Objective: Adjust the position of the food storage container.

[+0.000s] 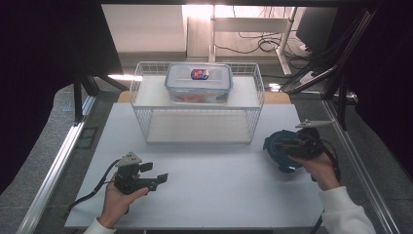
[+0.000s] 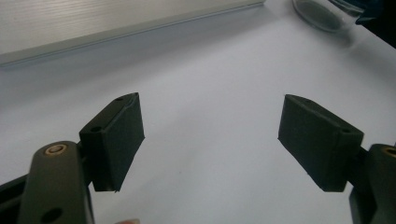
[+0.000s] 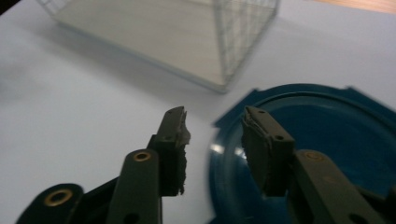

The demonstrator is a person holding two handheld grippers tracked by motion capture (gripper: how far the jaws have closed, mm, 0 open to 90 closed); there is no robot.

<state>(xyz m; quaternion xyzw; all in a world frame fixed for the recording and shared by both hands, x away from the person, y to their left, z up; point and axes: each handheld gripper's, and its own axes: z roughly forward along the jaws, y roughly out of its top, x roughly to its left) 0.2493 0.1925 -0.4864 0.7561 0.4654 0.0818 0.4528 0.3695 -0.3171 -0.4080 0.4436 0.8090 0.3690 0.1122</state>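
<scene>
A round dark-blue lid [image 1: 277, 144] [image 3: 336, 130] lies on the white table at the right. My right gripper [image 1: 290, 147] [image 3: 215, 112] hovers at the lid's left rim. Its jaws stand apart, one outside the rim and one over the lid, and the pads press on nothing. Near the front left, my left gripper [image 1: 155, 172] [image 2: 210, 98] is held just above bare table, wide open with nothing between its jaws. In the left gripper view a clear round container [image 2: 322, 11] shows at the top right edge.
A white wire rack [image 1: 146, 97] [image 3: 224, 46] stands at the middle back of the table. On its upper shelf rests a clear rectangular food box [image 1: 198, 83] with a blue-rimmed lid. Metal frame rails [image 1: 58, 161] run along both table sides.
</scene>
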